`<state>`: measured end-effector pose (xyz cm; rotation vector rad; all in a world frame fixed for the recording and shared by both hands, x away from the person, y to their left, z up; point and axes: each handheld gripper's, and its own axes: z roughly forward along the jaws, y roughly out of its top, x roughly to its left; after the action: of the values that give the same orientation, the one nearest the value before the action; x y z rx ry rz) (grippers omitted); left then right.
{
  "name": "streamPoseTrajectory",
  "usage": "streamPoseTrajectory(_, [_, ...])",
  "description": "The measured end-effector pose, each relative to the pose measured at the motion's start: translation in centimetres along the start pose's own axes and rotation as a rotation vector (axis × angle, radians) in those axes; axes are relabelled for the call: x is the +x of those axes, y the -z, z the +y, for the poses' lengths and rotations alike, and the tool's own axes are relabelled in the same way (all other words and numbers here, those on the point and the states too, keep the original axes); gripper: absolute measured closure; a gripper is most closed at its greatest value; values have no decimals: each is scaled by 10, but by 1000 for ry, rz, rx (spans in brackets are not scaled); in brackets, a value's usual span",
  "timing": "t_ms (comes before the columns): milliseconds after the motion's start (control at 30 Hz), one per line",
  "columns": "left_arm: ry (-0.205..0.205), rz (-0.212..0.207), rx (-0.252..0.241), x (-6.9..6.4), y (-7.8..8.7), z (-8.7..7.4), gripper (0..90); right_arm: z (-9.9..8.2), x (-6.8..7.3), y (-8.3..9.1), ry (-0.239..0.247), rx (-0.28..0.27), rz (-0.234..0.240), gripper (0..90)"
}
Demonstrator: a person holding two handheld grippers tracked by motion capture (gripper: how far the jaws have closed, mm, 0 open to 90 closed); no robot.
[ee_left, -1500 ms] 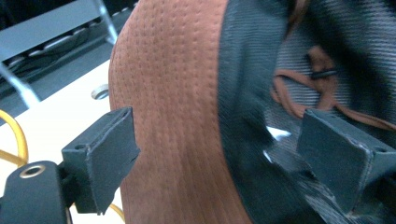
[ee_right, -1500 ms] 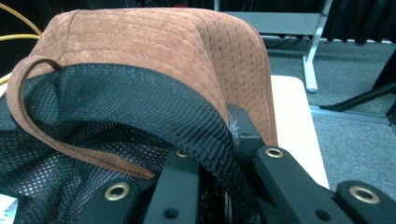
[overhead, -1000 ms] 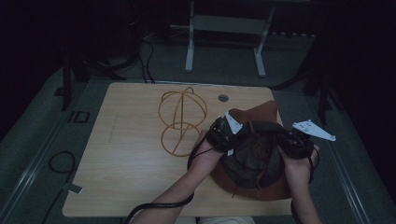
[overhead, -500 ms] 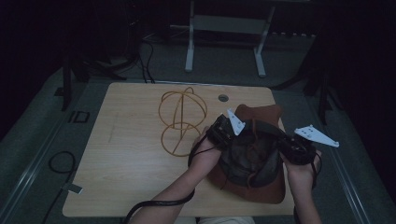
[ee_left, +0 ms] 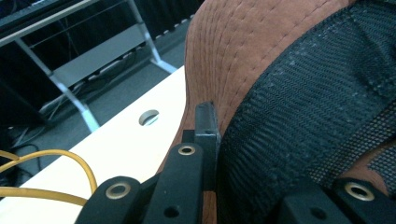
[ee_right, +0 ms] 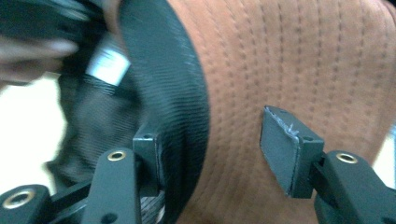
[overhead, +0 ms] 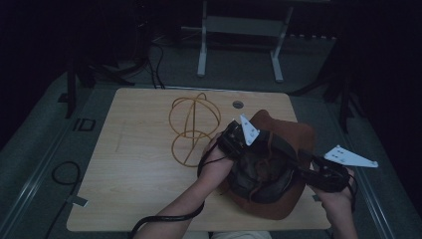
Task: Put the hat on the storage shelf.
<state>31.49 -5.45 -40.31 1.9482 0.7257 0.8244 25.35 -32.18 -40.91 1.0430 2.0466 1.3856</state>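
Observation:
A brown hat (overhead: 293, 134) lies crown down on the table's right half, showing its black mesh lining (overhead: 259, 177). My left gripper (overhead: 244, 148) sits at the hat's left rim. In the left gripper view it (ee_left: 266, 154) is shut on the hat (ee_left: 261, 51), with one pad (ee_left: 206, 122) against the brown cloth and the black band (ee_left: 303, 116) between the jaws. My right gripper (overhead: 302, 167) is at the right rim. In the right gripper view it (ee_right: 212, 135) stands open astride the band (ee_right: 177, 93) and stitched brim (ee_right: 303, 60).
A yellow wire frame of hoops (overhead: 194, 117) stands left of the hat, also seen as yellow wire (ee_left: 70, 158) beside my left jaw. A round cable hole (overhead: 238, 104) is in the wooden table (overhead: 139, 189) near its far edge. Metal stand legs (overhead: 201, 45) rise behind.
The hat has slid toward the near edge with both grippers at its rim. My right gripper has dropped lower and to the right; the left one has barely moved.

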Motion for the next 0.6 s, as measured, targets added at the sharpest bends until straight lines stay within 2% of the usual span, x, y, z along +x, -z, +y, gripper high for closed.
streamPoseTrajectory(33, [4,-13,-19,0,2,-1,867,1,1,7,14,-14,-5,405])
streamPoseTrajectory(100, [-6,-13,-43,-1,7,-1,867,1,0,17,43,-33,-15,404])
streamPoseTrajectory(167, [-5,-22,-40,-3,10,1,866,1,-4,25,53,-54,-12,415])
streamPoseTrajectory(267, [-17,-30,-53,-8,15,1,867,1,-8,36,49,-74,34,435])
streamPoseTrajectory(333, [-10,-37,-61,-9,19,3,867,3,-5,42,82,-78,49,430])
streamPoseTrajectory(433, [11,-39,-75,-5,22,5,866,5,-1,50,108,-84,106,406])
streamPoseTrajectory(533, [13,-27,-89,-1,26,4,867,7,-2,61,96,-115,161,401])
streamPoseTrajectory(567, [18,-32,-104,0,28,3,867,7,-3,65,95,-131,166,404])
streamPoseTrajectory(600, [12,-43,-117,2,30,2,866,7,-3,69,109,-140,135,414])
